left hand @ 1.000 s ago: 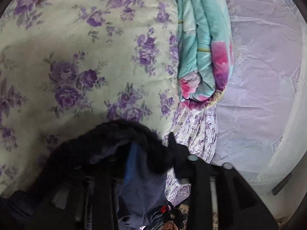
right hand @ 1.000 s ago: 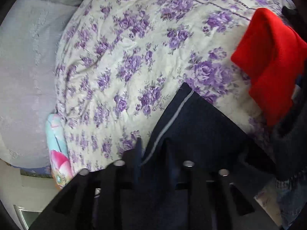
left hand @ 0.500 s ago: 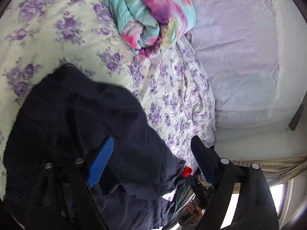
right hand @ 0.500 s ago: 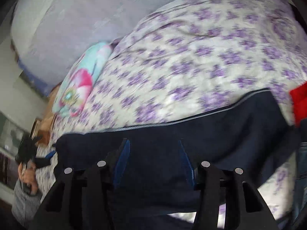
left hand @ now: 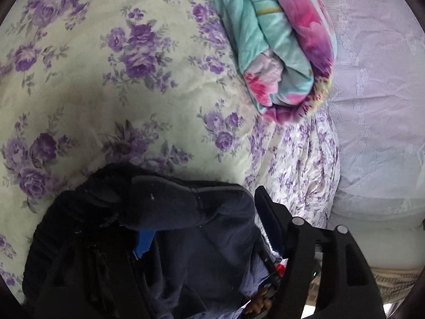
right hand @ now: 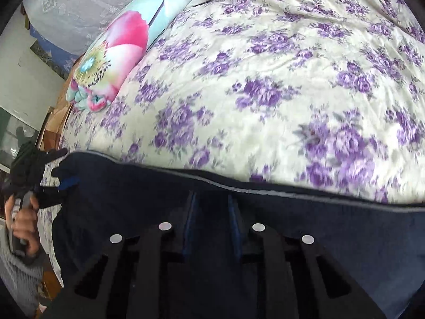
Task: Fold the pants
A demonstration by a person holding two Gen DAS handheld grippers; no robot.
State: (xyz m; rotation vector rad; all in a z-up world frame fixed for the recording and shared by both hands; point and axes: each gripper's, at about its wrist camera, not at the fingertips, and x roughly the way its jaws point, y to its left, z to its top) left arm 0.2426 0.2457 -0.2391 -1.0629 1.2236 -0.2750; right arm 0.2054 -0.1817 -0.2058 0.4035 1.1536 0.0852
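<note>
Open floral quilt [right hand: 265,85] lies beyond the dark pants [right hand: 265,239], unobstructed across its middle. A rolled teal-and-pink blanket [left hand: 287,45] blocks one edge of the bed, beside the pale lace cover [left hand: 377,106].

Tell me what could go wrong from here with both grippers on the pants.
The left gripper looks wide open, with the dark pants only draped over one of its fingers, so that end could slide off. The right gripper grips near the striped edge; a sharp pull might free it. The folded floral blanket lies close by and could snag.
</note>
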